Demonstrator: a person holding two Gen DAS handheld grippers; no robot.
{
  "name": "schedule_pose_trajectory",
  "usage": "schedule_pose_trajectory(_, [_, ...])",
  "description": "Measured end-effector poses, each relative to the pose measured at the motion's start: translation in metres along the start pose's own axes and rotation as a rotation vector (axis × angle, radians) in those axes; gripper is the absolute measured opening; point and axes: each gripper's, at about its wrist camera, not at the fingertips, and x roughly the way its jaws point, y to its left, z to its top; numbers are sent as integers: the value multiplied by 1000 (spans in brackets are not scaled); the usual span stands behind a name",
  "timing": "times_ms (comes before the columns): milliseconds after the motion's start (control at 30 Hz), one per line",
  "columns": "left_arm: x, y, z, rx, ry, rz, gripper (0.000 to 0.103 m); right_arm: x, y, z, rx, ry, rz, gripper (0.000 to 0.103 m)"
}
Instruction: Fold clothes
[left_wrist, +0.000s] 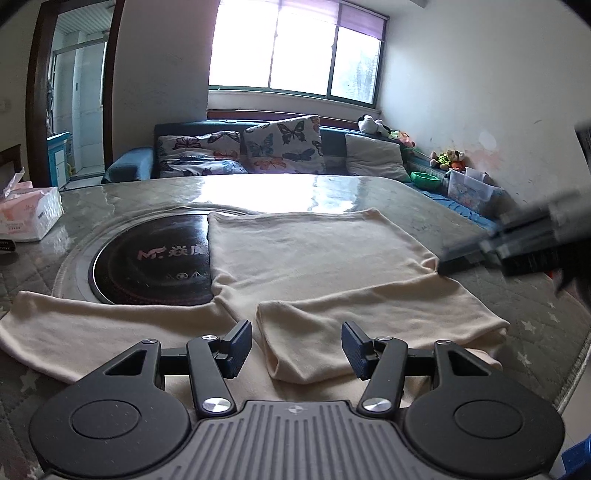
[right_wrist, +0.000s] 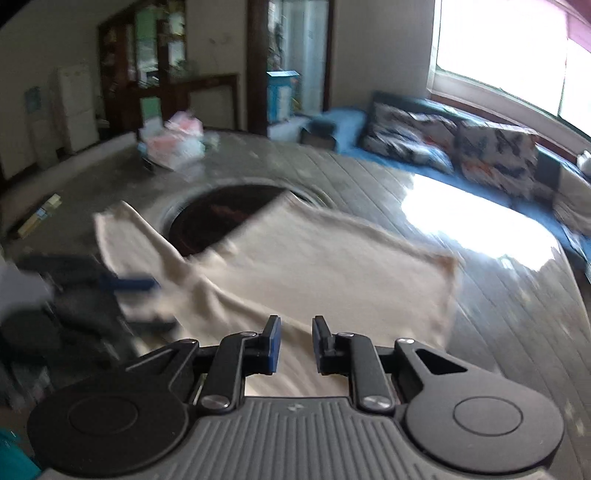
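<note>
Nearest me, the left gripper (left_wrist: 297, 349) hung with its jaws about half open and empty, a folded sleeve end of the cream long-sleeved knit top (left_wrist: 317, 258) lying beneath the gap. That top lay spread on the grey quilted round table (left_wrist: 388, 192), partly covering the black inset cooktop (left_wrist: 151, 266). Over its other edge the right gripper (right_wrist: 294, 345) stood slightly parted, gripping nothing.

— From the left wrist we look low and close over the cream garment (left_wrist: 317, 258) toward the sofa (left_wrist: 258, 151) and window (left_wrist: 295, 48).

— From the right wrist we face the cabinets (right_wrist: 147, 74), tilted down. Both views share the garment and table (left_wrist: 369, 192).
</note>
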Motion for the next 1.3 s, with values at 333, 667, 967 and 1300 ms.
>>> schedule_pose_trajectory(333, [16,-14,9,47,18,-10,56,4,-48,-55,141,73,-76,17])
schedule_pose_trajectory(667, [37,-25,15,81,51,-35,52,14,-52,-32,117,-25,-30,17])
schedule_pose_trajectory(967, [47,-9,9,65,83,5,51,28,-64,-42,137,-3,-47,14])
schedule_pose_trajectory(1300, [31,1,8,57,55,62,51,26,-57,-38,107,-5,-45,20])
